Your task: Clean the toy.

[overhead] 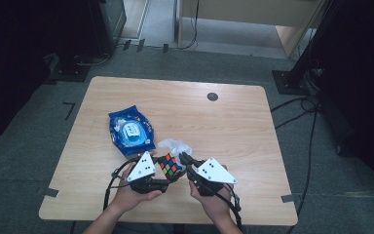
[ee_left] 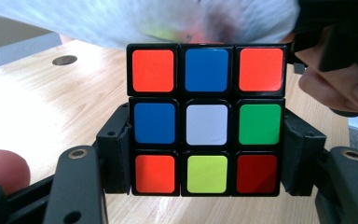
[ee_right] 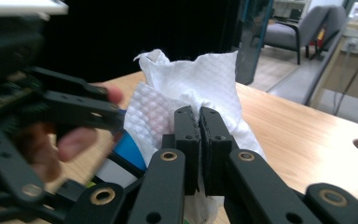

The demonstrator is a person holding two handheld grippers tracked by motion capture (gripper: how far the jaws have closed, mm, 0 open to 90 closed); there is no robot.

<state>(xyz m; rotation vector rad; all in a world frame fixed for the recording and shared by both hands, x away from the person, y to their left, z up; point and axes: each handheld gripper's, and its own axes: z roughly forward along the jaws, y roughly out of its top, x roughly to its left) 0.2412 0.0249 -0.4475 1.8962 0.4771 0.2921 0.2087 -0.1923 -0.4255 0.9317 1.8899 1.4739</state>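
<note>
The left gripper (overhead: 161, 171) holds a puzzle cube (ee_left: 206, 119) between its jaws, which press on the lower part of its two opposite sides; the cube sits upright and is lifted a little above the worktop (overhead: 233, 126). The face toward the left gripper view has a white square in the middle, with orange, blue, green, yellow and red squares around it. The right gripper (ee_right: 200, 140) has its jaws pressed together on a white paper tissue (ee_right: 186, 88), which rises crumpled above the jaw tips. In the high view the tissue is just beyond the cube, and seems to touch its top. A blue packet (overhead: 131, 130) lies on the worktop beyond the left gripper, apart from it.
</note>
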